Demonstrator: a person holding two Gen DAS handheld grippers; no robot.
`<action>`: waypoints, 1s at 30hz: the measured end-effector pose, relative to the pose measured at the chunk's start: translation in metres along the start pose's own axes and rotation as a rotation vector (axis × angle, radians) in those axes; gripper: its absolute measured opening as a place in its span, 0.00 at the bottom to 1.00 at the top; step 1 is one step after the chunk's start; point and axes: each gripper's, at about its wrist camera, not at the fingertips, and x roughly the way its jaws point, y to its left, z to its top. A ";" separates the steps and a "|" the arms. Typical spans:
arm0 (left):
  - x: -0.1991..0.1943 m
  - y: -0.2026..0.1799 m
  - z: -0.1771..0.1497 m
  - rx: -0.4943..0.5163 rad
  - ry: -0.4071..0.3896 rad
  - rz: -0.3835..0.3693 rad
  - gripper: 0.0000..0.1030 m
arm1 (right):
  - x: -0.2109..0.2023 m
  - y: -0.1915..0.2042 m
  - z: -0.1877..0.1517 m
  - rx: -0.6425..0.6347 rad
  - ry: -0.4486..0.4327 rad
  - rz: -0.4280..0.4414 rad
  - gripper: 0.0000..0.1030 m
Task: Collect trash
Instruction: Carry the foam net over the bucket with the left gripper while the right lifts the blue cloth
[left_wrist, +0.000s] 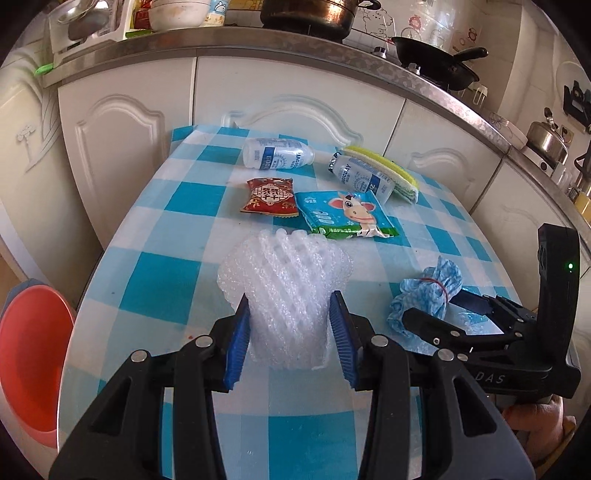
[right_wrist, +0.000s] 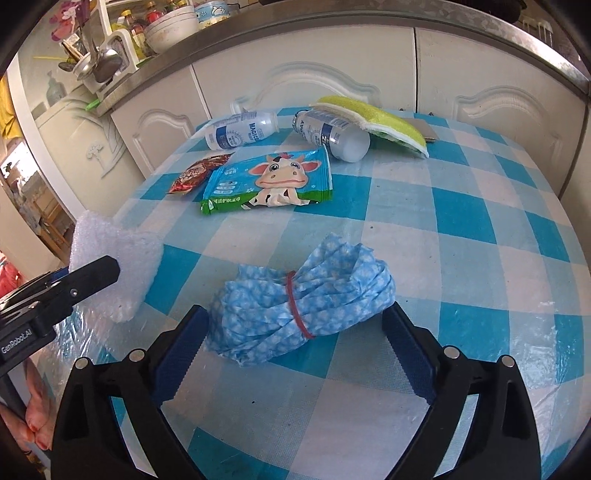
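A small table (left_wrist: 177, 221) under a glossy blue-and-white checked cloth stands against white kitchen cabinets (left_wrist: 122, 140), and the collecting is at its pick-up stage. Nearest, the left gripper (left_wrist: 290, 339) has its ribbed blue pads pressed into a white foam fruit net (left_wrist: 284, 284), soft, springy and lattice-cut, so it squashes inward between them. The right gripper (right_wrist: 295, 354) stands spread wide around a crumpled blue cloth bundle (right_wrist: 306, 306) tied with a red rubber band, its pads beside the bundle and apparently not pressing on it. Closing on that limp wad looks like the next move, then carrying both to the red bin (left_wrist: 29, 354) by the table edge. Farther off lie a crinkly cow-print wrapper (left_wrist: 347, 218), a red snack packet (left_wrist: 269, 195), two smooth plastic bottles (left_wrist: 277, 153) and a yellow sponge (left_wrist: 388, 170).
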 end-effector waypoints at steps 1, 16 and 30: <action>-0.002 0.002 -0.001 -0.002 -0.001 0.000 0.42 | 0.000 0.001 0.000 -0.006 0.000 -0.014 0.85; -0.025 0.033 -0.011 -0.027 -0.036 0.064 0.42 | -0.004 0.007 -0.002 -0.039 -0.020 -0.060 0.66; -0.061 0.093 -0.026 -0.086 -0.083 0.194 0.42 | -0.014 0.025 -0.012 -0.035 -0.044 -0.057 0.57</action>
